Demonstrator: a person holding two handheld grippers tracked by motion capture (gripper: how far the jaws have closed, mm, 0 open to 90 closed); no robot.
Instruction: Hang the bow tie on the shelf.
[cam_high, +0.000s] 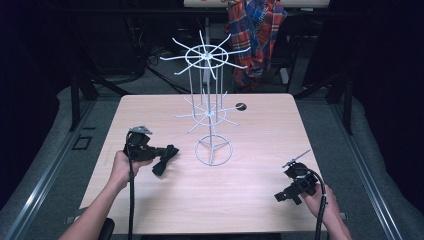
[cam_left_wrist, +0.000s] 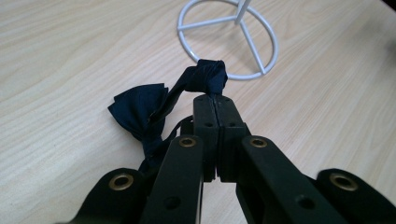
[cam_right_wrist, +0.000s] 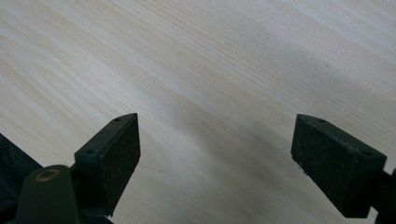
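Navy cloth bow tie (cam_left_wrist: 154, 105) pinched in the left gripper (cam_high: 159, 151), jaws pressed together on fabric just behind the knot (cam_left_wrist: 211, 77); the knot pokes out past the tips. One wing fans out to the left in the left gripper view; the other wing is hidden under the jaws (probably folded below, hard to tell). In the high view the tie hangs off the gripper tip, its long axis slanting down toward the wooden table (cam_high: 250, 190), seemingly just clear of it.

White wire display stand (cam_high: 210, 107) stands at table centre, its ring base (cam_left_wrist: 227, 39) just ahead of the knot and slightly right. Lower tier of spokes (cam_high: 212, 114) sits above and beyond the held tie, upper tier (cam_high: 206, 54) higher up.

Left hand (cam_high: 121, 167) is much nearer the stand. Right gripper (cam_high: 286, 196) rests low near the front right edge, well apart from stand and tie, jaws spread wide over bare wood, nothing between them.

Judgement: the hanging move turns on lifting the tie up and rightward to a spoke tip.
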